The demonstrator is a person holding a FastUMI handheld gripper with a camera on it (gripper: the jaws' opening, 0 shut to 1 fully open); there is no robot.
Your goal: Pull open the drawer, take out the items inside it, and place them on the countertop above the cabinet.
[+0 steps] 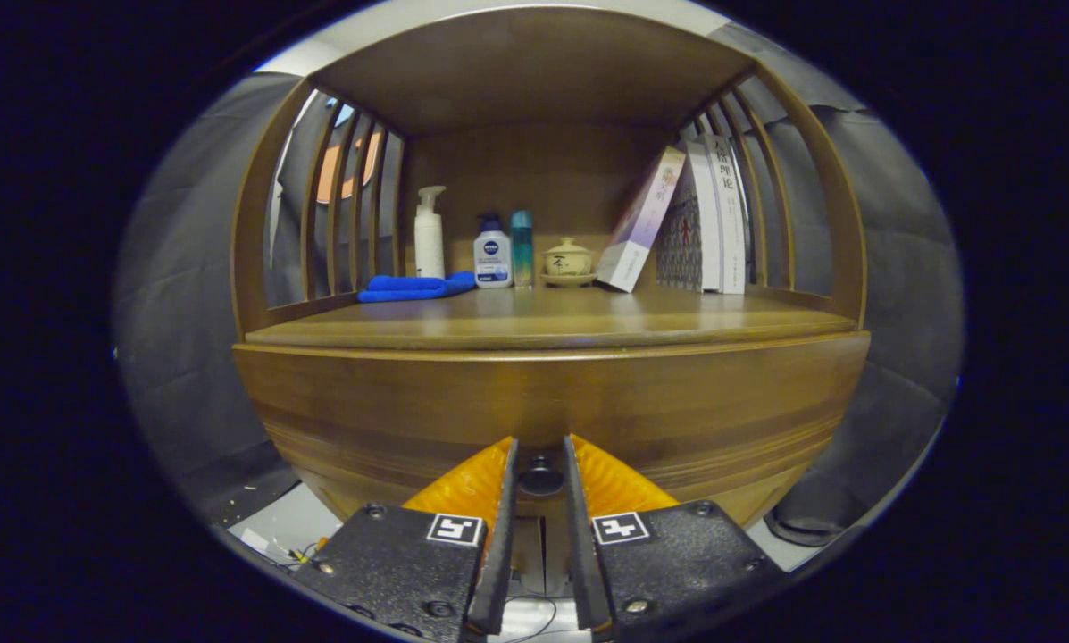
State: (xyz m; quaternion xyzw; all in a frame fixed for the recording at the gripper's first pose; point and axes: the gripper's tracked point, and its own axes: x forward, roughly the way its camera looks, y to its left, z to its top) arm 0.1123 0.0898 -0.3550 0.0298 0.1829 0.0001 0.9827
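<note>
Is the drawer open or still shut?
Shut: the drawer front sits flush under the countertop. The hand-held gripper has its fingers either side of the knob.

Desk [543,321] front & centre free. Back row blocked: cloth [413,287], bottles [492,254] centre-left; lidded cup [567,261] mid; books [708,219] right. Claw [541,469] fingers tight round drawer knob [541,475].

Home-like booth: wooden cabinet [543,402], toiletries [492,259]
</note>
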